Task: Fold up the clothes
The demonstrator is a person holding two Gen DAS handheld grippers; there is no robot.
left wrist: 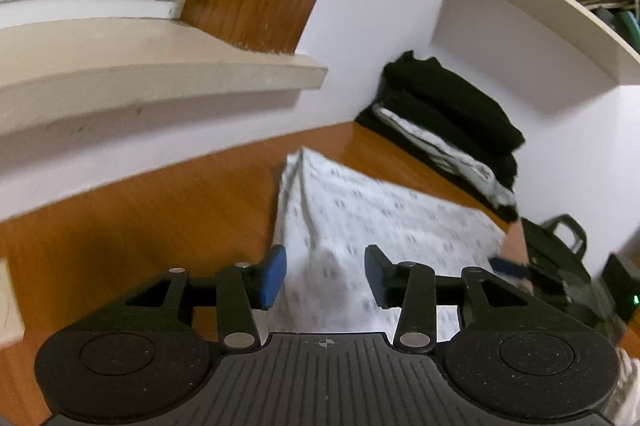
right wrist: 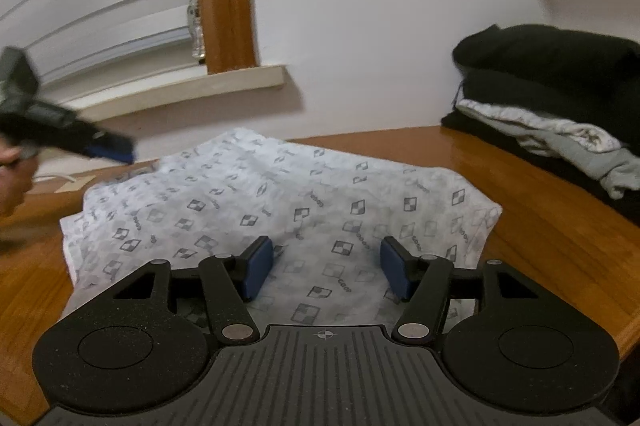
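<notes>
Wooden tabletop [right wrist: 540,226] against a white wall carries everything. My right gripper [right wrist: 326,268] hangs with its jaws apart and nothing pinched, low over the near edge of the printed white garment [right wrist: 280,193], which lies partly folded in the middle of the table. My left gripper [left wrist: 325,276] also stands open and empty, above the garment's near left part, tilted down toward it; from the right wrist view it looks blurred at the garment's far left corner. To fold well, I judge each gripper should pinch one edge layer only, then carry it over evenly. Beyond the garment to the right sits the stack of folded clothes [right wrist: 560,97].
</notes>
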